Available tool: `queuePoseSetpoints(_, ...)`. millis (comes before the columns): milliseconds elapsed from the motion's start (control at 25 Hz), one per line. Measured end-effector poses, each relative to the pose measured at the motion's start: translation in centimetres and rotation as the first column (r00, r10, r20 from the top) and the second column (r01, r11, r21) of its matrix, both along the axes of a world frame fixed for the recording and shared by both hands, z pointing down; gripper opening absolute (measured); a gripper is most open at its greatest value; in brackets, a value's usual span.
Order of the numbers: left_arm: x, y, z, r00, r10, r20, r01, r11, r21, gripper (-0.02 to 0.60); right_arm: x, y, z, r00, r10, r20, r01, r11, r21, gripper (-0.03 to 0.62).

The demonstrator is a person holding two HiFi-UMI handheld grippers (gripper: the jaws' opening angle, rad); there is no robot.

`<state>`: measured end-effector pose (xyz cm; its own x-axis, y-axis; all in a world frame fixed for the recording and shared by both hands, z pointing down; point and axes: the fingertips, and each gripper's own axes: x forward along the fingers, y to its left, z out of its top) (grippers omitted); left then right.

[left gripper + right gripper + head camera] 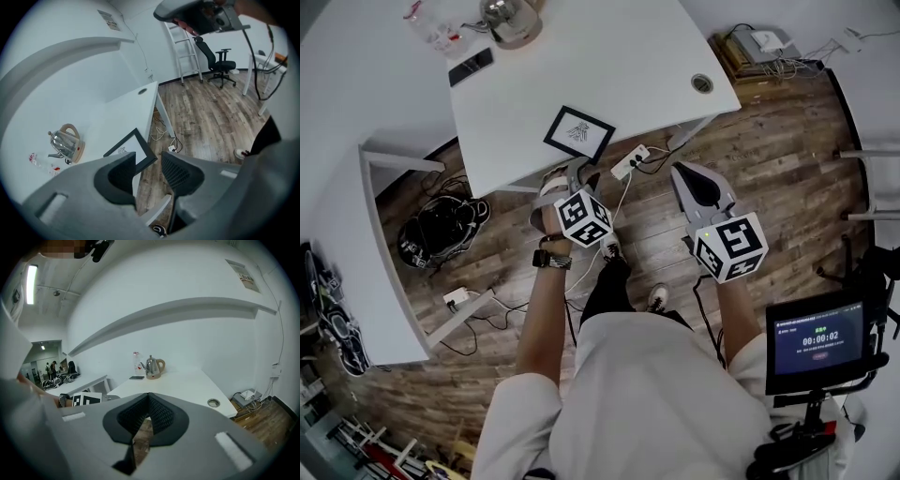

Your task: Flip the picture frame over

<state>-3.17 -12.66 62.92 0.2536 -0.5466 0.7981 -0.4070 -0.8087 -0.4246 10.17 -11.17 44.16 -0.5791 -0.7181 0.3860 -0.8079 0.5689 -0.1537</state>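
White table [609, 56], picture frame [578, 134] beyond left jaws

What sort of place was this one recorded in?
Most likely an office or lab workroom: a white desk with a cable grommet, a black office chair, and a kettle.

The white table [609, 56] lies bare around the picture frame [578, 133]; kettle [511, 21] and phone [472, 67] crowd only the upper left.
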Motion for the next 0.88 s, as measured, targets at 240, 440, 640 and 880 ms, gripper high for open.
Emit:
queuePoseSetpoints(240,-0.3,-0.7,3.0,0.980,0.074,0.183,-0.083,0.996,0.044,0.169,-0.1,-0.2,0.9,1.000,0.004,-0.004,-0.004,1.000,-0.020,0.002)
queuePoseSetpoints(440,-0.3,-1.0,4.4,0.961,0.090,0.261,-0.124,0.986,0.115,0.180,0.1,-0.3,1.4,1.000,0.005,-0.010,-0.005,1.000,-0.029,0.003)
queuePoseSetpoints(640,-0.4,-1.1,4.8,0.919,0.141,0.367,-0.226,0.953,0.200,0.189,-0.2,0.5,1.9,1.000,0.006,-0.022,-0.007,0.999,-0.039,0.002)
queuePoseSetpoints(880,-0.4,-1.7,5.4,0.911,0.138,0.388,-0.244,0.940,0.240,0.187,-0.4,0.4,2.0,0.999,0.006,-0.032,-0.008,0.999,-0.043,0.003)
